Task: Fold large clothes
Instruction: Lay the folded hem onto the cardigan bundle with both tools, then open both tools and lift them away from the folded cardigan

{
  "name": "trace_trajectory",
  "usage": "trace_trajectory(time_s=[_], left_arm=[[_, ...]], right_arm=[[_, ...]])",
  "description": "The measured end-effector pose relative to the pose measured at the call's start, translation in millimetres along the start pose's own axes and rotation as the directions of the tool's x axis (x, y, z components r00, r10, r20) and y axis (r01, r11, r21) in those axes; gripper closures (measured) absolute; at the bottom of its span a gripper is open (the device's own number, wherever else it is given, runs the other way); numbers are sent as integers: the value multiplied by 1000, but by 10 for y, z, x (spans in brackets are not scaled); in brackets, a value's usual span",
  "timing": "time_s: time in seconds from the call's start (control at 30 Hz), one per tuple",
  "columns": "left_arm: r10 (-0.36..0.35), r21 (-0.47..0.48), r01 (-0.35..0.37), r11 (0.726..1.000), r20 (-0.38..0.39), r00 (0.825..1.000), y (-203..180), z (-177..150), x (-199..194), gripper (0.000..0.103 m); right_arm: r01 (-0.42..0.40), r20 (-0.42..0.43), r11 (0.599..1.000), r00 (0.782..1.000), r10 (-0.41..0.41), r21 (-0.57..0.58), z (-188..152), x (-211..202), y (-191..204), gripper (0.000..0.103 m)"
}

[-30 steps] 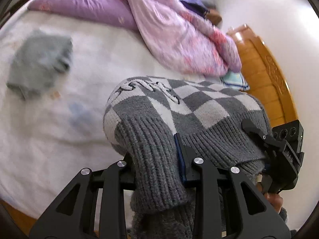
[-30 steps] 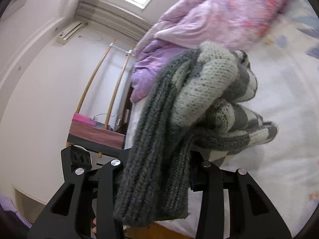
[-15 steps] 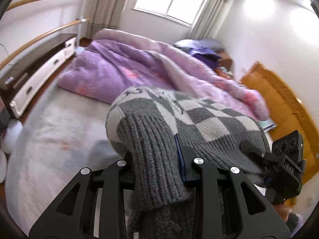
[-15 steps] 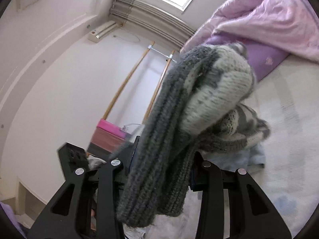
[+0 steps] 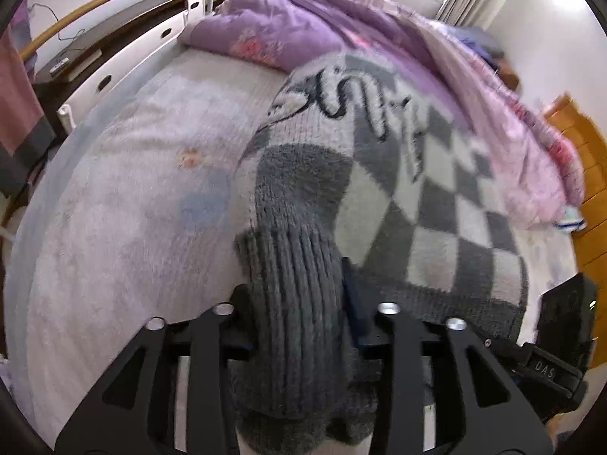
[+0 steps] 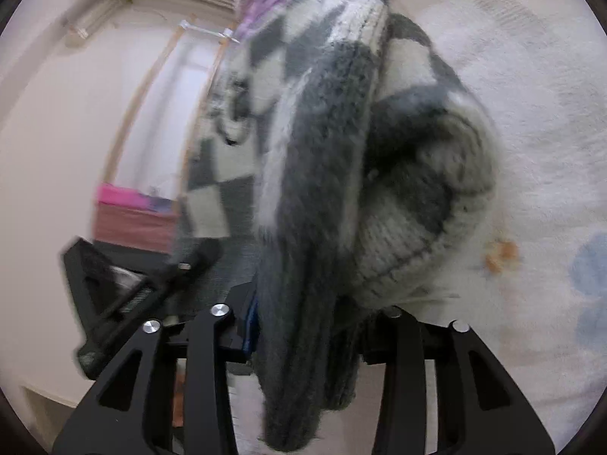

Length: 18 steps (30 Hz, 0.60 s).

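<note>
A grey and white checkered knit sweater (image 5: 398,189) with black lettering stretches over the pale bed sheet (image 5: 125,204). My left gripper (image 5: 299,303) is shut on its ribbed grey hem. My right gripper (image 6: 311,326) is shut on another bunched part of the same sweater (image 6: 341,144), held close to the camera. The right gripper also shows at the lower right of the left wrist view (image 5: 557,345). The left gripper shows at the lower left of the right wrist view (image 6: 125,292).
A purple and pink quilt (image 5: 341,26) lies heaped along the far side of the bed. A white and dark cabinet (image 5: 114,57) stands left of the bed. A wooden headboard (image 5: 584,159) is at the right. A clothes rail (image 6: 159,87) stands by the wall.
Both grippers have swung down toward the bed with the sweater. The sweater now spreads out over the sheet ahead of the left gripper instead of hanging in the air.
</note>
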State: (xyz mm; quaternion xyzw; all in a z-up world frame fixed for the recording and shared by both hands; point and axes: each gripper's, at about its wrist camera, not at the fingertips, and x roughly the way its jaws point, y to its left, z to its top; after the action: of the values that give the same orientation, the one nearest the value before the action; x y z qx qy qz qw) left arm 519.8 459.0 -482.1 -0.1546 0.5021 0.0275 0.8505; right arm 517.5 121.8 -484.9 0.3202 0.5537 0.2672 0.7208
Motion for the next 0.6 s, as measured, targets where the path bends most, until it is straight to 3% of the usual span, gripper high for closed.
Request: trace_trajectory(time_s=[0.1,0.17,0.23,0.3,0.33,0.43,0.6], left_arm=[[30,1,-30,1000,-45,999,28,-39,97,44],[77,-4,-78,997,-60,995,28,-100,133,23],[129,-8,-129,992,-61,990,21,-124,104,16],[171,-13,-172,985,-63,983,9,-149,31,13],[211,-9,-212,977,-71,975,-5,-157,-9,13],[250,-24,-252,968,-66,966,-44,-215,-172,13],[224,-4,-224,974,-31,974,-338,-331,-516,13]], right_arm=[[132,-32,991,991,-132,2,-51,37,-63,48],[179,-63,984,982,-178,6,-65,53,-118,45],[219,-71,976,973,-218,5,-33,46,-115,42],[239,-78,971,968,-238,13,-7,0,-126,39],[255,-82,967,964,-254,11,-15,-15,-115,32],[328,-61,944,943,-329,-17,-47,-154,73,26],[372,-23,919,926,-378,-131,-84,-487,410,26]])
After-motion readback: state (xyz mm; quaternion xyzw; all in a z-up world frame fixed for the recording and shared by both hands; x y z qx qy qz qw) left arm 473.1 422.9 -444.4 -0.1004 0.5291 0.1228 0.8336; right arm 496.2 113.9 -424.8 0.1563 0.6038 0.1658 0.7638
